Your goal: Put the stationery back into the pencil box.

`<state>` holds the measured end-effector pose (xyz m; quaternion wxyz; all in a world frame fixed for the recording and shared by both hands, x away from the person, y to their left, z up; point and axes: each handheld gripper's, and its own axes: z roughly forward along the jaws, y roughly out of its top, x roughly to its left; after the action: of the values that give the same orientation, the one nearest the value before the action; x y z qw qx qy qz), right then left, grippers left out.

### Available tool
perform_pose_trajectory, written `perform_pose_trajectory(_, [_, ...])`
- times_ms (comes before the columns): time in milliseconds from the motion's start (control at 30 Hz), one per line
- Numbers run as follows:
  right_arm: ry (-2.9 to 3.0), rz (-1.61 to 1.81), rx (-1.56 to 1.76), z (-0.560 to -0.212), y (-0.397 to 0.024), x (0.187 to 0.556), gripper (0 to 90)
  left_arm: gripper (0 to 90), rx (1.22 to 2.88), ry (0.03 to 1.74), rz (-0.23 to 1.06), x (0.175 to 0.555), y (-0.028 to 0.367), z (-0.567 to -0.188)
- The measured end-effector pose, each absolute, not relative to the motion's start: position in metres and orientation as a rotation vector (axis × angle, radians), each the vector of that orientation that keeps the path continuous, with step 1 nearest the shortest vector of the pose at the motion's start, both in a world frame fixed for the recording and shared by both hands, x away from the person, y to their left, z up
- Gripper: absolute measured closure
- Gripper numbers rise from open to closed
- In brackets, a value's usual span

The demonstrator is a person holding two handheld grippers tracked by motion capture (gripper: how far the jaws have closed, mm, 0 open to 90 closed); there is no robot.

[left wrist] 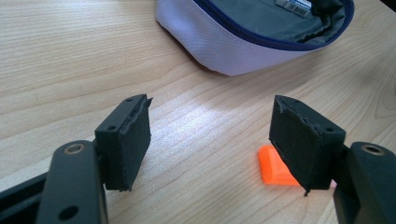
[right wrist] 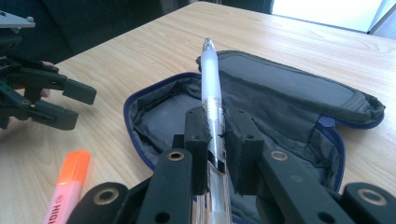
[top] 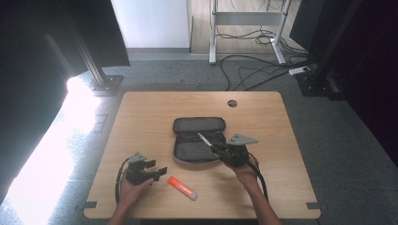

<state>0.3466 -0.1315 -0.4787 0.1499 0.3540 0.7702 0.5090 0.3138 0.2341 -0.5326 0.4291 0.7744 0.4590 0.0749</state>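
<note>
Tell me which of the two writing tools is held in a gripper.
The clear pen, clamped between the right gripper pads above the open pencil case. The orange highlighter lies free on the table.

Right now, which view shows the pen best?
The right gripper view: the pen runs up the middle of the frame, clamped between the right tool's jaws above the open case. The high view shows it as a thin pale sliver over the case.

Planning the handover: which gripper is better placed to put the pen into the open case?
Right. The right gripper already clamps the pen and hangs above the open case. The left gripper is open, empty, beside the highlighter.
</note>
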Motion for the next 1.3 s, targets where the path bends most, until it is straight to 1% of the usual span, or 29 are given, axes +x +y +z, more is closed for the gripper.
perform_pose_trajectory(500, [2.228, 1.422, 1.017, -0.482, -0.128, 0.361, 78.5, 29.5, 1.938, 1.142, 0.182, 0.314, 0.233, -0.533])
perform_pose_trajectory(1300, [2.318, 1.349, 0.968, -0.487, -0.101, 0.396, 78.5, 29.6, 1.931, 1.143, 0.181, 0.314, 0.236, -0.533])
